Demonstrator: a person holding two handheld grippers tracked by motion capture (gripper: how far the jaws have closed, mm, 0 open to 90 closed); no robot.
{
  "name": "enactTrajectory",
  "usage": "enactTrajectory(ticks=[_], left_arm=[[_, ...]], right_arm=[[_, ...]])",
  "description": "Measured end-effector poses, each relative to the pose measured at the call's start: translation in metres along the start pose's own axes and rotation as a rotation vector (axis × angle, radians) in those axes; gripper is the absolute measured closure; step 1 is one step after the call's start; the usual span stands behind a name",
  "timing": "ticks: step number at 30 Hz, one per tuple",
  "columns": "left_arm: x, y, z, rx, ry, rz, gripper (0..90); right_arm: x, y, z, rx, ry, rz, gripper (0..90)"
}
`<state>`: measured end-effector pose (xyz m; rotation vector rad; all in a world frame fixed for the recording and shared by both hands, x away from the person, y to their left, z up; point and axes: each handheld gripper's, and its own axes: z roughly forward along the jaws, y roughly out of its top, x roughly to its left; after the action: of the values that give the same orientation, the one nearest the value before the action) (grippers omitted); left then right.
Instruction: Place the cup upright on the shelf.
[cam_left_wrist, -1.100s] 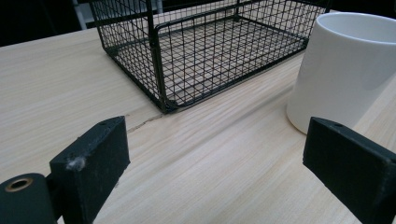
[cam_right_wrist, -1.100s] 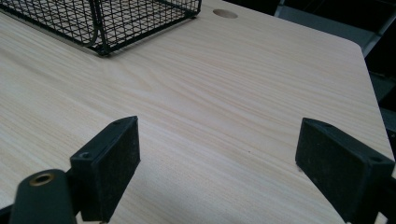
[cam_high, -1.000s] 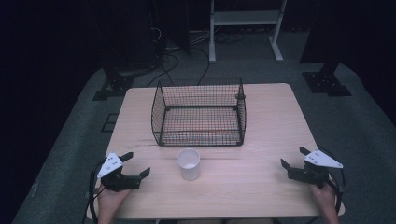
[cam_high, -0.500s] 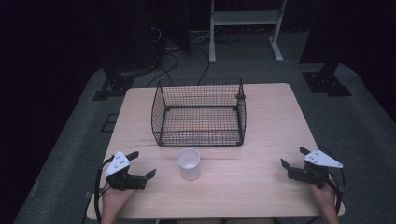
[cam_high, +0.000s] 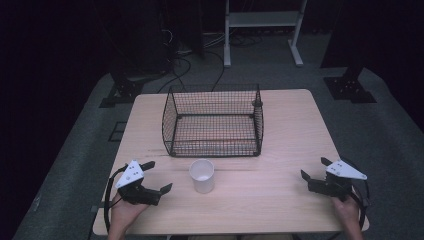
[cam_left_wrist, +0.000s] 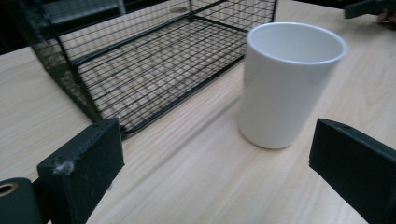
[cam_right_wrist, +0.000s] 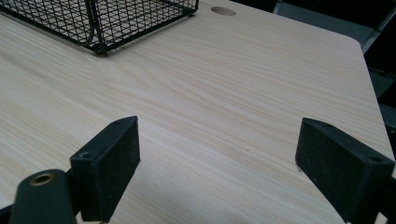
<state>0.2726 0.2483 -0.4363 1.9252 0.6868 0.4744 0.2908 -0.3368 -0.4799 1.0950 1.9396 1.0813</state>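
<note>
A white cup (cam_high: 202, 176) stands upright on the wooden table (cam_high: 280, 200), just in front of a black wire basket (cam_high: 212, 122). My left gripper (cam_high: 159, 176) rests at the front left, open, its jaws pointing at the cup from a short way off. In the left gripper view the cup (cam_left_wrist: 285, 88) stands ahead and to the right of the gap of the left gripper (cam_left_wrist: 217, 158), with the basket (cam_left_wrist: 60, 70) behind it. My right gripper (cam_high: 314, 168) is open at the front right, far from the cup. The right gripper (cam_right_wrist: 233, 163) has bare table between its jaws.
The basket is empty, and its corner (cam_right_wrist: 100, 28) reaches into the right gripper view. A round hole (cam_right_wrist: 222, 10) marks the table's far side. Dark floor with cables (cam_high: 185, 55) and a white stand (cam_high: 262, 20) lies beyond the table.
My left gripper has shifted slightly to the right, toward the cup. The right gripper, the cup and the basket have stayed put.
</note>
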Motion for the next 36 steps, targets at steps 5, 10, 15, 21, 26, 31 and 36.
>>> enactTrajectory(ticks=[5, 10, 15, 21, 26, 31, 36], left_arm=[[-0.007, 0.008, 0.0, 0.008, -0.042, 0.026, 2.1], [-0.015, 0.012, 0.002, 0.042, -0.062, 0.056, 2.1], [-0.019, 0.015, 0.002, 0.04, -0.076, 0.064, 2.1], [-0.023, 0.021, 0.007, 0.062, -0.092, 0.083, 2.1], [-0.025, 0.026, 0.014, 0.068, -0.104, 0.081, 2.1], [-0.027, 0.029, 0.019, 0.088, -0.119, 0.087, 2.1], [-0.029, 0.032, 0.027, 0.109, -0.15, 0.086, 2.1]], right_arm=[[0.0, 0.0, 0.0, 0.001, 0.0, 0.002, 13.1], [0.0, 0.0, 0.0, 0.002, 0.0, 0.0, 13.1], [0.001, 0.0, 0.0, 0.002, -0.004, -0.011, 13.1], [0.001, 0.0, 0.001, 0.004, -0.004, -0.012, 13.1], [0.001, 0.0, 0.001, 0.004, -0.004, -0.012, 13.1], [0.001, 0.0, 0.001, 0.003, -0.004, -0.013, 13.1], [0.001, 0.0, 0.001, 0.003, -0.003, -0.016, 13.1]])
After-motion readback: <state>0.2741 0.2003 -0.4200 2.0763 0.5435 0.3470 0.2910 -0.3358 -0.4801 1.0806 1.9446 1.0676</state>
